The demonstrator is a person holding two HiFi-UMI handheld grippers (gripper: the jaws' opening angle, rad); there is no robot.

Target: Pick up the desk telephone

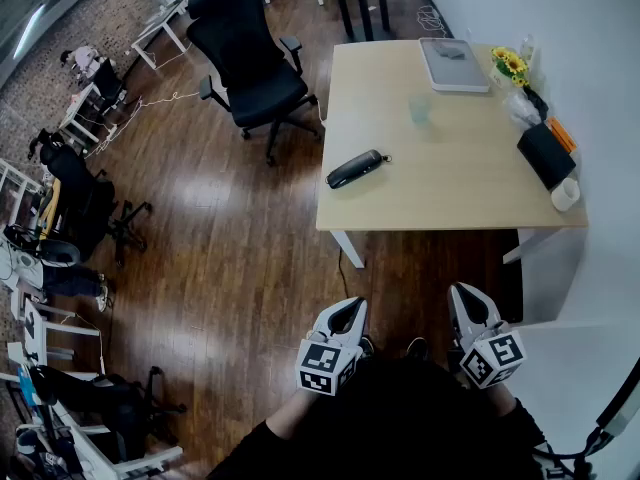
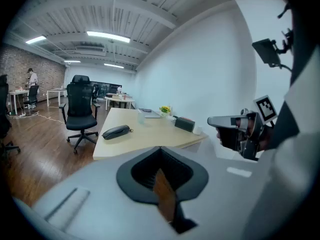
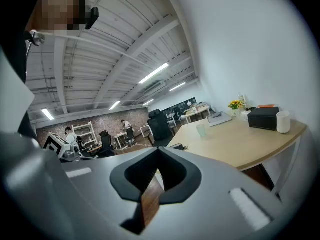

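CAUTION: The left claw (image 1: 347, 309) and the right claw (image 1: 463, 294) are both fully closed and empty, held near the person's body and well apart from the tabletop (image 1: 455, 188). A claw that arrives closed would likely push the telephone (image 1: 355, 168) instead of gripping it. The telephone lies flat near the tabletop's left edge, on the office chair (image 1: 250, 68) side, so a push that way could send it to the floor. Its rounded body may also twist out of a grip taken near one end.

ORIENTATION: In the head view, the long axis runs diagonally. The lower-left end points toward the tabletop's edge and the upper-right end toward the cup (image 1: 420, 108). A grip across the short axis at mid-length looks safest.
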